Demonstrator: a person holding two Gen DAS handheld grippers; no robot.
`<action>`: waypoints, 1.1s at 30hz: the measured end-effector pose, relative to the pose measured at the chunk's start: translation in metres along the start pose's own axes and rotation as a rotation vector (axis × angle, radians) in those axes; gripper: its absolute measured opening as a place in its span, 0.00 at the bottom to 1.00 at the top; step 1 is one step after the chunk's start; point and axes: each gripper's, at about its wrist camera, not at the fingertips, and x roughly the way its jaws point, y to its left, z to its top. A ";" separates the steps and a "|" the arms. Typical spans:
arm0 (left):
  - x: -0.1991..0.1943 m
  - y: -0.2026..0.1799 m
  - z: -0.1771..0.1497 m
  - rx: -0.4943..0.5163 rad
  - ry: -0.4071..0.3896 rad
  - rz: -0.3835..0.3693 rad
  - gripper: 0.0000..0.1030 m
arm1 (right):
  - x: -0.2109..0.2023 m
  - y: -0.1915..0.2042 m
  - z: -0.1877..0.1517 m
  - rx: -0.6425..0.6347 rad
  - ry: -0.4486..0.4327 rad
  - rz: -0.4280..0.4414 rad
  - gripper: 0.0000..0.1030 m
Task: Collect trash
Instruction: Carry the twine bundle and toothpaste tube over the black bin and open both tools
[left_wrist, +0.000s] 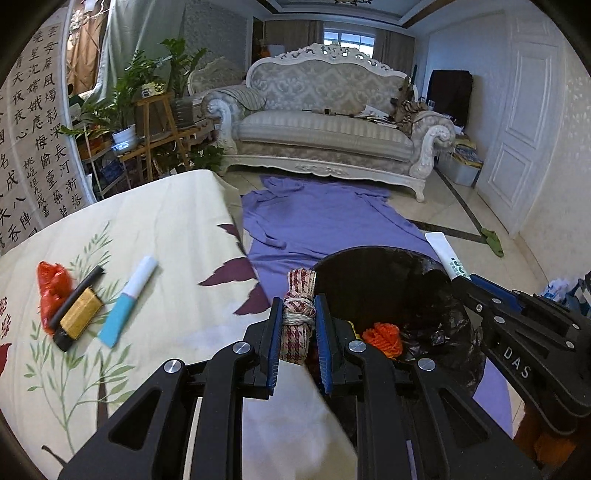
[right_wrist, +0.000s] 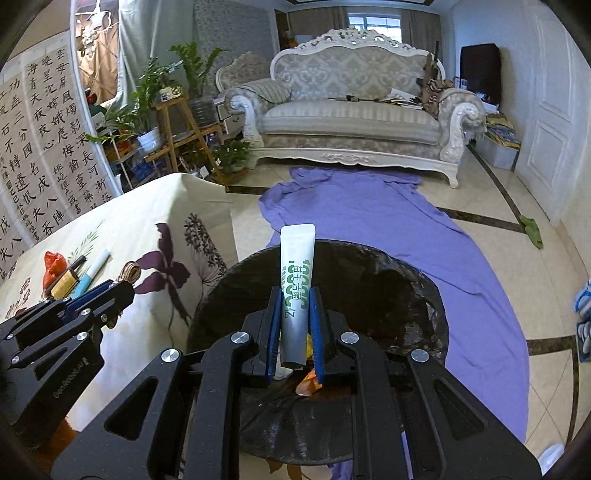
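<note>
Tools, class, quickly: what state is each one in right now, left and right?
Left tool: closed on a tied checked cloth bundle.
Right tool: closed on a white tube with green print, above the black-lined bin.

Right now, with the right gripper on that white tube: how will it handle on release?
The white tube is probably light and partly empty: it looks flattened. It seems soft-walled, yet stands straight above the right gripper, so stiff enough lengthwise. Its smooth skin may slip; released over the bin, it should drop flat, not roll.
</note>
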 end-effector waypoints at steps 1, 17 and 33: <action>0.002 -0.003 0.001 0.004 0.002 0.001 0.18 | 0.002 -0.002 0.000 0.004 0.002 0.000 0.14; 0.021 -0.021 0.005 0.049 0.035 0.008 0.36 | 0.023 -0.027 -0.001 0.053 0.027 -0.015 0.29; 0.018 -0.018 0.005 0.029 0.014 0.010 0.70 | 0.015 -0.033 -0.003 0.067 0.015 -0.051 0.38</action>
